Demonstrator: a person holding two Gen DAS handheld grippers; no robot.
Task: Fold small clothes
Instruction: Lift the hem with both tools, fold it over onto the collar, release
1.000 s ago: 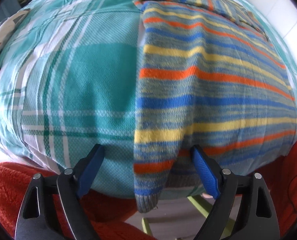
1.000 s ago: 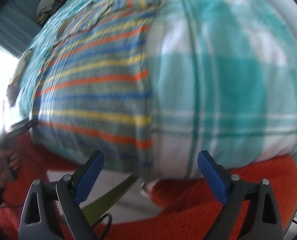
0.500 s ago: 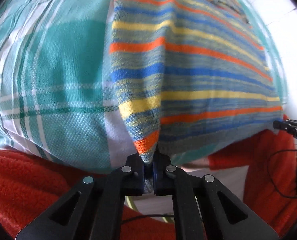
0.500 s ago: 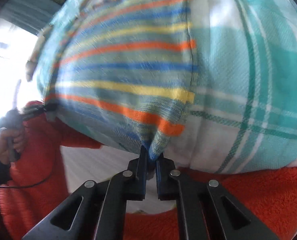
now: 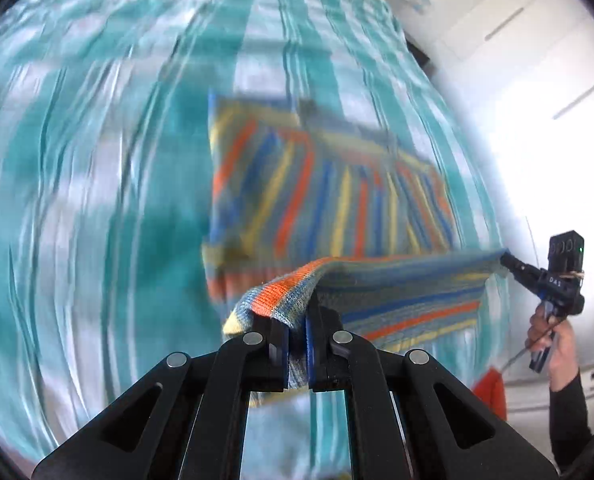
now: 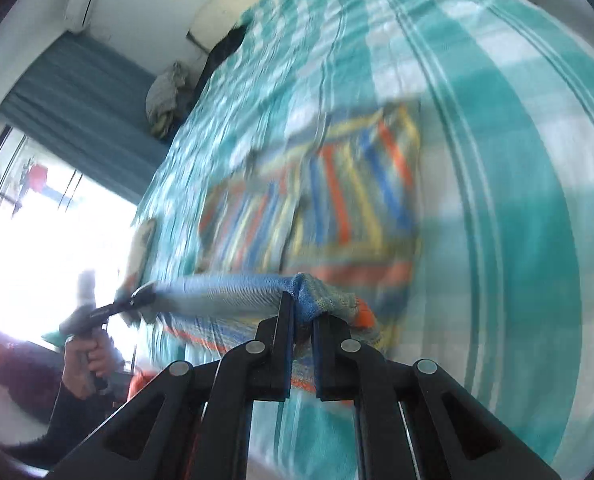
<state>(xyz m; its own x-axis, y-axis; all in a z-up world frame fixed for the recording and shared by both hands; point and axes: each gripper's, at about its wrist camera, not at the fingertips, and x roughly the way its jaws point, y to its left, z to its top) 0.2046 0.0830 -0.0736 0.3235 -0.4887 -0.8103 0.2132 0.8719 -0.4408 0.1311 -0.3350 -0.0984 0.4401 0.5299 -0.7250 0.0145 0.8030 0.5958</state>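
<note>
A striped knit sweater [image 5: 329, 184] in orange, blue, yellow and grey lies on a teal plaid bedspread [image 5: 97, 160]. My left gripper [image 5: 297, 340] is shut on one bottom corner of its hem, lifted above the bed. My right gripper [image 6: 304, 334] is shut on the other hem corner. The hem [image 5: 409, 276] stretches taut between them in the air. The right gripper also shows in the left wrist view [image 5: 509, 260], and the left gripper in the right wrist view [image 6: 141, 296]. The sweater's upper part [image 6: 329, 192] rests flat on the bed. Both views are motion-blurred.
White cupboards [image 5: 537, 60] stand past the bed's right side. A teal curtain [image 6: 77, 92] and a bright window [image 6: 37, 216] are on the left. A bundle of cloth [image 6: 165, 96] sits at the bed's far corner.
Both grippers, shut on the hem corners half a second ago, have lifted the hem up off the bed edge and carried it forward over the sweater. One second ago both were open.
</note>
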